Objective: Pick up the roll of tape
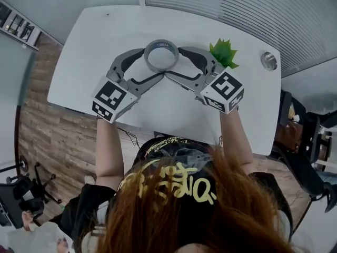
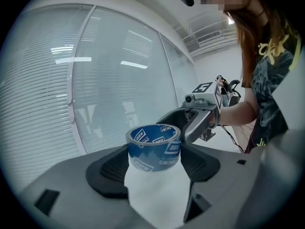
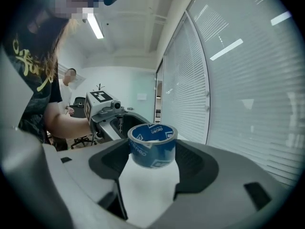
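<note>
The white bench [image 1: 95,36] lies under you with rounded corners. Wood-plank floor [image 1: 47,136] shows past its left edge, and the base of an office chair [image 1: 31,186] stands further down that side. Along the far edge, glass panels with slatted blinds [image 1: 237,9] close off the room. Your left forearm [image 1: 108,146] reaches up from below to the left tongs [image 1: 150,64], whose marker cube [image 1: 110,99] sits low and towards you while the two grey jaws splay forward and to the right. They stand wide and are closed on the roll of tape [image 1: 162,42]. In the left gripper view, each inner face meets a side of the blue-printed roll. The roll is over the middle of the bench, lying flat with its open core facing up. It is caught at the tips of both tools at once and looks to be raised off the white surface, though no view shows the gap cleanly. The right tongs [image 1: 175,64] mirror the left, angled in from the right with their own marker cube [image 1: 225,90] nearest you. Their jaws are just as wide and press on the roll from the other side. Your right forearm [image 1: 234,136] runs straight up to them. Just behind the right tongs a small green plant [image 1: 224,53] sits on the bench. Further right, near the corner, is a round metal fitting [image 1: 269,60]. Dark furniture [image 1: 297,136] stands beyond the right edge.
</note>
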Demonstrator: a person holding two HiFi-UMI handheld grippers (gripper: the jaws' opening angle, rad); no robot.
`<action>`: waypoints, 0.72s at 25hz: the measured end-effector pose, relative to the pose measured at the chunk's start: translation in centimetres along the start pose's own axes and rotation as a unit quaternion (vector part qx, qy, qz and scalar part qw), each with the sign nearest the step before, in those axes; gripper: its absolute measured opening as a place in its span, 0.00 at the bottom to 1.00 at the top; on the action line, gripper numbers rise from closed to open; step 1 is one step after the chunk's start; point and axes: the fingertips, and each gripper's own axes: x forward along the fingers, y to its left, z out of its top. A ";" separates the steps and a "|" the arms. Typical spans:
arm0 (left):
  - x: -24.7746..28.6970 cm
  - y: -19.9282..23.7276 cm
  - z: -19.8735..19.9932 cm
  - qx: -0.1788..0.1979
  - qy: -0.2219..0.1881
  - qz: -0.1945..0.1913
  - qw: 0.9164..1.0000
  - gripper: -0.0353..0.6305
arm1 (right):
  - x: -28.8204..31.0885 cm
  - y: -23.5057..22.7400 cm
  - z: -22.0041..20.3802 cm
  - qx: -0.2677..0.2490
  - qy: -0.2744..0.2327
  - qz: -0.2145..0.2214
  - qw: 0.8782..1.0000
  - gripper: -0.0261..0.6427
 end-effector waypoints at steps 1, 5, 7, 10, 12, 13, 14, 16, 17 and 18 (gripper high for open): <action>-0.1 0.1 0.6 0.003 -0.003 0.003 1.000 0.56 | -0.2 -0.1 0.6 -0.001 -0.004 0.000 1.000 0.50; -0.4 0.4 2.2 0.013 -0.010 0.011 1.000 0.56 | -0.7 -0.4 2.1 -0.008 -0.011 -0.004 1.000 0.50; -0.5 0.5 3.1 0.008 -0.020 0.012 1.000 0.56 | -1.0 -0.6 2.9 -0.004 -0.020 -0.005 1.000 0.50; -0.6 0.6 3.9 0.005 -0.028 0.015 0.999 0.56 | -1.3 -0.8 3.7 -0.006 -0.024 -0.007 1.000 0.49; -0.8 0.6 4.1 0.006 -0.030 0.016 0.999 0.56 | -1.4 -0.8 4.0 -0.009 -0.023 -0.008 1.000 0.49; -0.8 0.6 4.2 0.008 -0.030 0.018 0.999 0.56 | -1.4 -0.7 4.1 -0.008 -0.022 -0.008 1.000 0.49; -0.8 0.6 4.3 0.010 -0.030 0.019 0.999 0.56 | -1.4 -0.7 4.1 -0.008 -0.023 -0.008 1.000 0.49; -0.9 0.5 4.3 0.013 -0.029 0.021 0.999 0.56 | -1.5 -0.7 4.1 -0.010 -0.022 -0.009 1.000 0.49; -0.9 0.6 4.3 0.013 -0.029 0.022 0.999 0.56 | -1.4 -0.7 4.1 -0.012 -0.022 -0.010 1.000 0.49; -0.9 0.6 4.3 0.013 -0.029 0.022 0.999 0.56 | -1.4 -0.7 4.1 -0.013 -0.022 -0.011 1.000 0.49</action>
